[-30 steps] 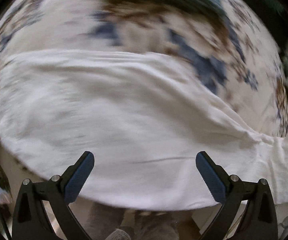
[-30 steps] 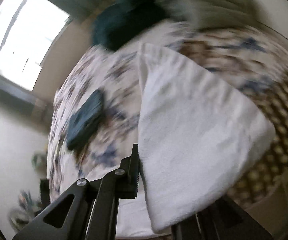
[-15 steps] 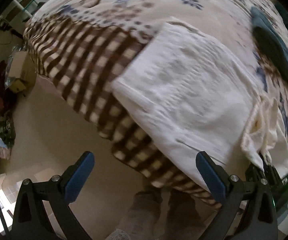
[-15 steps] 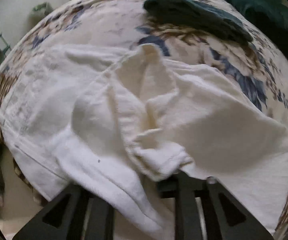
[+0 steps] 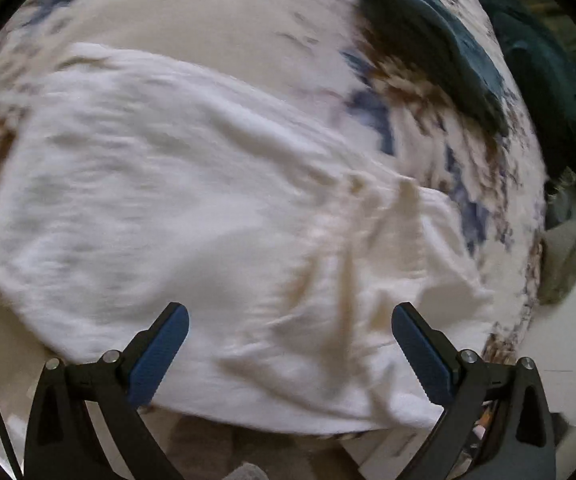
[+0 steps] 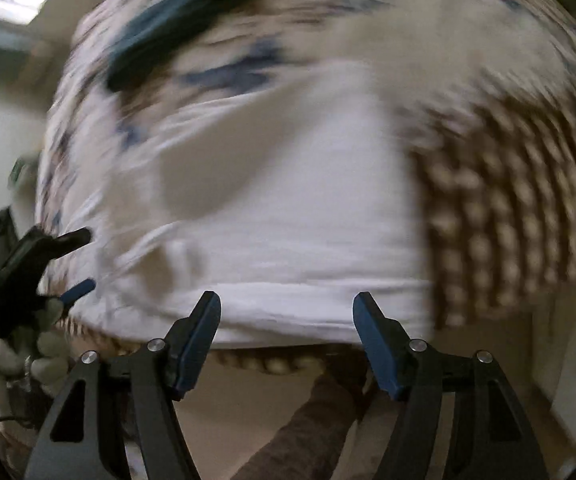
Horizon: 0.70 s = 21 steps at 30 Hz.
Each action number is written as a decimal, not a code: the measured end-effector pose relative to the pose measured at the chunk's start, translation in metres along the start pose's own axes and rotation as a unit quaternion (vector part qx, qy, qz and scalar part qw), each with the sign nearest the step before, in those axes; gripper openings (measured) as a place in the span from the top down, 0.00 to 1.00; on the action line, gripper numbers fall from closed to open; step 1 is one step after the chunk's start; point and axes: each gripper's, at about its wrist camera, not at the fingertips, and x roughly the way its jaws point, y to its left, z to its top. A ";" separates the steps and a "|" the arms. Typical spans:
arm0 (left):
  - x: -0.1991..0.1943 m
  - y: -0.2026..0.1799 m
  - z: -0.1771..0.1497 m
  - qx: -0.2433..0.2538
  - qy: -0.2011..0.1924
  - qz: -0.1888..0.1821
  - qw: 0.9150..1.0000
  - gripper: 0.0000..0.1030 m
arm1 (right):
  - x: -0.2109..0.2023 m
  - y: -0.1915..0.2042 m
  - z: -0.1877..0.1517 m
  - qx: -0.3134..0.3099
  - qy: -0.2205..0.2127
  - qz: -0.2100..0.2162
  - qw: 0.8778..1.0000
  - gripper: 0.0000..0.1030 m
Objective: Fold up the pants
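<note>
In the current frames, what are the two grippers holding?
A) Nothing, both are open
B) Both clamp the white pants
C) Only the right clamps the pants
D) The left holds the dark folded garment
A: the left gripper and right gripper both stand open, with the pants lying loose on the bed.

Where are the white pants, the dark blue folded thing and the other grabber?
white pants (image 5: pixel 175 208), left wrist view, on the flat middle of the cloth.
dark blue folded thing (image 5: pixel 440 52), left wrist view, on its top face.
left gripper (image 6: pixel 81 260), right wrist view, between its fingertips.
</note>
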 end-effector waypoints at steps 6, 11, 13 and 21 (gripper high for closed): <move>0.011 -0.062 -0.012 0.113 0.008 0.064 0.991 0.00 | 0.003 -0.040 0.009 0.060 -0.003 0.004 0.998 0.31; 0.022 -0.044 -0.018 0.098 0.028 0.086 0.991 0.00 | 0.005 0.016 0.016 -0.076 -0.003 0.006 0.997 0.31; 0.024 -0.033 -0.015 0.074 0.030 0.070 0.994 0.04 | 0.009 0.035 0.017 -0.117 0.003 -0.001 0.993 0.31; -0.004 0.013 -0.037 0.097 0.034 0.175 0.979 0.43 | 0.015 0.026 0.019 -0.097 0.011 -0.007 0.995 0.31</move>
